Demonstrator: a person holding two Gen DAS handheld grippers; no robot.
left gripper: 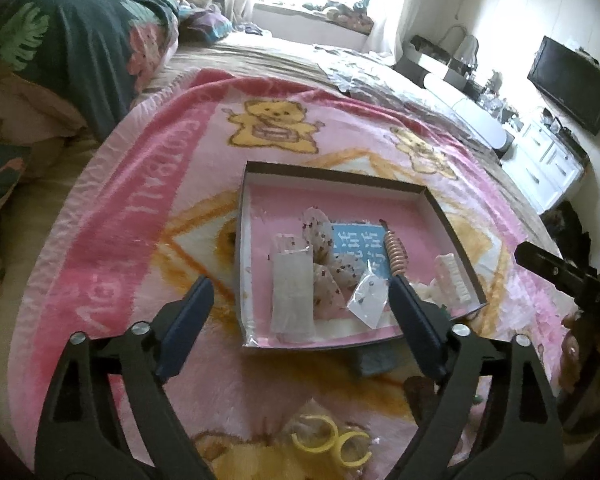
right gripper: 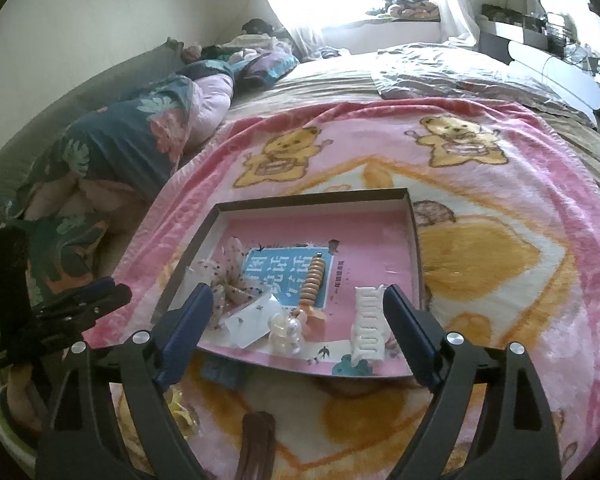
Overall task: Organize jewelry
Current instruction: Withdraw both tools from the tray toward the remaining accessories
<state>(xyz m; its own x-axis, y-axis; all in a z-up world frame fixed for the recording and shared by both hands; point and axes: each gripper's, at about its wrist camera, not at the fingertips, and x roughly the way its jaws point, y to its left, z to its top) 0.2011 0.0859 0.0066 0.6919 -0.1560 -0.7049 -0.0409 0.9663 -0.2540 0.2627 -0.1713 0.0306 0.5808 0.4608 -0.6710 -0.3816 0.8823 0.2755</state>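
Both tongs hang spread wide and empty over the pink blanket (right gripper: 500, 208) — the left gripper (left gripper: 300, 300) short of the near edge of the tray (left gripper: 444, 208), the right gripper (right gripper: 298, 312) already reaching over that same edge. The jewelry lies loose inside the tray: a white hair clip (right gripper: 367, 326), a coppery beaded coil (right gripper: 313, 282), a clear bag of earrings (right gripper: 248, 320). The clip looks like the piece in play, and here's the relation that counts — it sits just inside the right gripper's right-hand finger, its long axis running away from the camera, roughly along the fingers, not across them. So the right hand is the nearer one, and my read is it needs a small shift to the right before closing across the clip's narrow width. A yellow clip (left gripper: 332, 440) waits on the blanket below the left gripper, outside the tray.
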